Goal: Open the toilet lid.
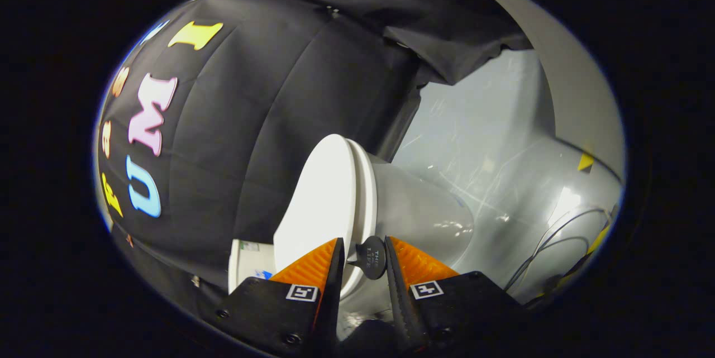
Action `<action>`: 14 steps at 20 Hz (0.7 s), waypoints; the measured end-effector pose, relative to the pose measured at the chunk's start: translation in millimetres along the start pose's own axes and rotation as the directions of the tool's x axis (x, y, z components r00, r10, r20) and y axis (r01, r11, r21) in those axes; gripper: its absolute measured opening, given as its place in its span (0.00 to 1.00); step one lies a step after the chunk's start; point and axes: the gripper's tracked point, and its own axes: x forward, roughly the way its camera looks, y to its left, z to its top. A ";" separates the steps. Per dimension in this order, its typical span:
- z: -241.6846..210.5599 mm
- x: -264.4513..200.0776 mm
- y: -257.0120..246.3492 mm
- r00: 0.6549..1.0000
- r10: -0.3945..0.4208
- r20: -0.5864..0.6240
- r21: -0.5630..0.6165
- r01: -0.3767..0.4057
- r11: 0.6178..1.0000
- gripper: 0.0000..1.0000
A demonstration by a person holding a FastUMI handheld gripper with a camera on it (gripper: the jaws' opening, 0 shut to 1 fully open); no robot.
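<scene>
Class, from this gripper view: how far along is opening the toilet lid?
Done: gripper has reached the lid's front edge. In hand: its orange fingers flank a small black tab, apparently gripping it. Left: lid lies flat on the bowl, so all lifting remains.

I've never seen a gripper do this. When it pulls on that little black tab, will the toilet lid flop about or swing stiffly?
Probably stiffly: the lid looks like one rigid white shell lying flat on the seat, so it should pivot as one piece. The tab sits between the open gripper fingers; it looks thin, so it may flex slightly. The lid's glossy surface suggests gripping the tab is safer.
</scene>
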 end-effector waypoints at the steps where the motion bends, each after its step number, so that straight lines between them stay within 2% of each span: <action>1: -1.7 1.9 -0.1 1.000 0.016 -0.023 0.029 -0.015 0.999 0.46; 3: -15.7 6.5 -2.1 0.996 0.033 -0.087 0.044 -0.029 0.999 0.45; 4: 1.3 15.6 -15.5 0.995 -0.013 -0.101 0.016 0.015 1.000 0.46; 6: -19.1 14.7 -14.1 0.993 -0.001 -0.115 0.070 0.009 0.997 0.09; 11: -21.5 4.0 -7.9 0.993 -0.017 -0.119 0.014 0.018 1.000 0.09; 12: -21.7 4.2 -1.2 0.992 -0.014 -0.124 -0.004 0.013 1.000 0.05; 14: -19.4 -3.6 14.0 0.992 0.010 -0.124 -0.087 -0.021 0.996 0.05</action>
